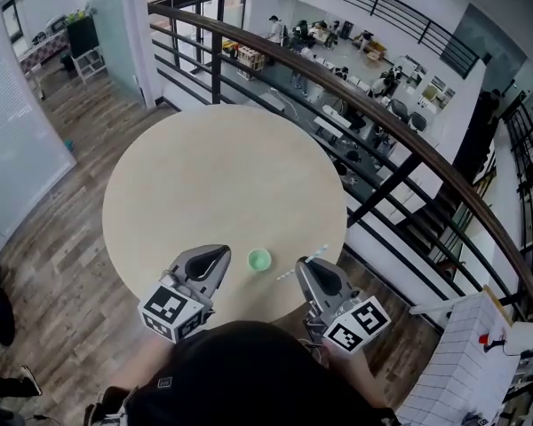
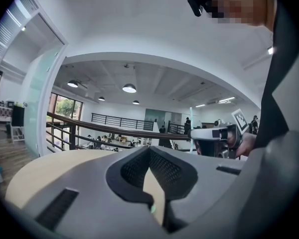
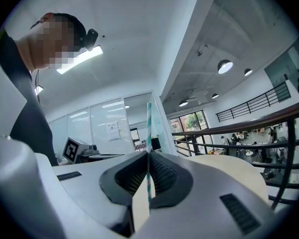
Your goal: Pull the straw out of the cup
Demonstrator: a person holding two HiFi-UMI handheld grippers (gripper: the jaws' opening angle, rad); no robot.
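A small green cup stands on the round beige table near its front edge, between my two grippers. My right gripper is just right of the cup and shut on a white-and-teal striped straw, which is outside the cup. In the right gripper view the straw rises upright between the closed jaws of the right gripper. My left gripper lies left of the cup, apart from it; in its own view the left gripper has its jaw tips together with nothing in them.
A dark railing curves round the table's far and right sides, with a drop to a lower floor where people sit. Glass walls stand at the left. Wooden floor surrounds the table.
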